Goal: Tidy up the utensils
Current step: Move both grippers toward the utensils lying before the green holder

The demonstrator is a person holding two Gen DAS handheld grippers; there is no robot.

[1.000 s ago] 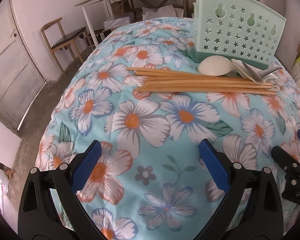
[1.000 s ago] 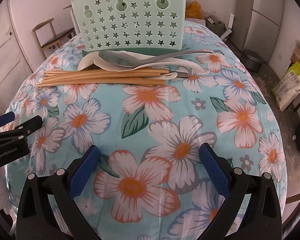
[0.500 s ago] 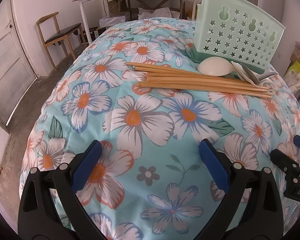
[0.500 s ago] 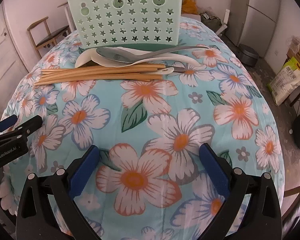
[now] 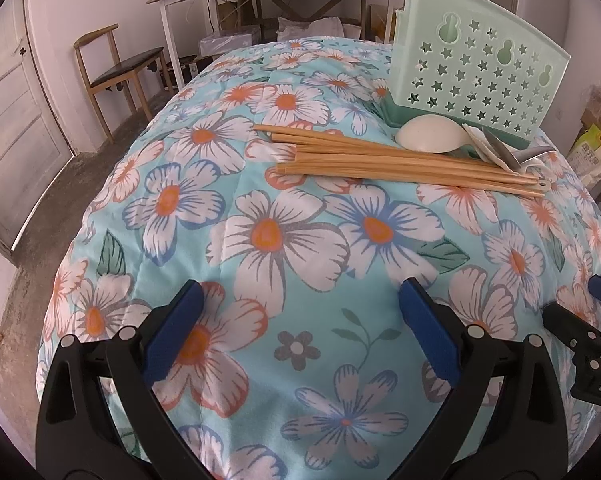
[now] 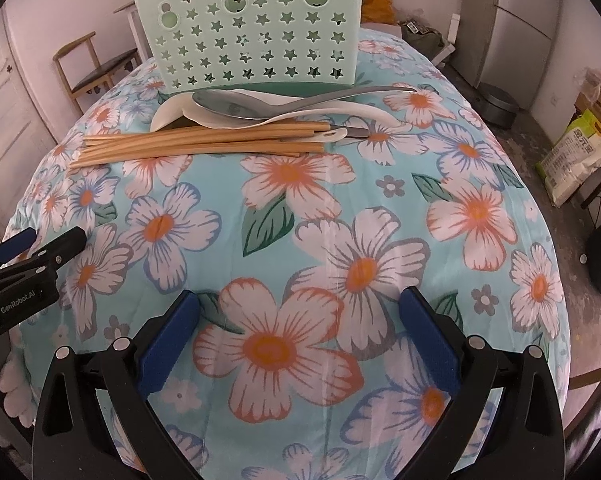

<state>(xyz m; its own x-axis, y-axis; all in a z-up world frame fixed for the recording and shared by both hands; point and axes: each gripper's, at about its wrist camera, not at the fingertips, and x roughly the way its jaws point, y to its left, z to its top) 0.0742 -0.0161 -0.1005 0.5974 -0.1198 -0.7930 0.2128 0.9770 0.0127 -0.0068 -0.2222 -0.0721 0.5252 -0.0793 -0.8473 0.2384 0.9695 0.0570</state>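
A: Gripper status?

B: Left gripper [image 5: 300,320] has its jaws spread wide with nothing between them, low over the floral cloth [image 5: 300,240]. Right gripper [image 6: 298,328] is the same: released, carrying nothing.

A: Utensils?

B: All at the far side. Chopsticks [image 6: 196,146] lie flat in a loose bundle. Just beyond them a metal spoon [image 6: 236,104] rests on the white spoons [image 6: 220,120], right against the base of the upright mint-green holder [image 6: 248,36].

A: Contact?

B: Both grippers well apart from the pile.

Matt wooden chopsticks [image 6: 196,145]; glossy metal spoon [image 6: 236,103]; smooth plastic utensil holder [image 6: 248,28]; soft printed cloth tablecloth [image 6: 340,208].
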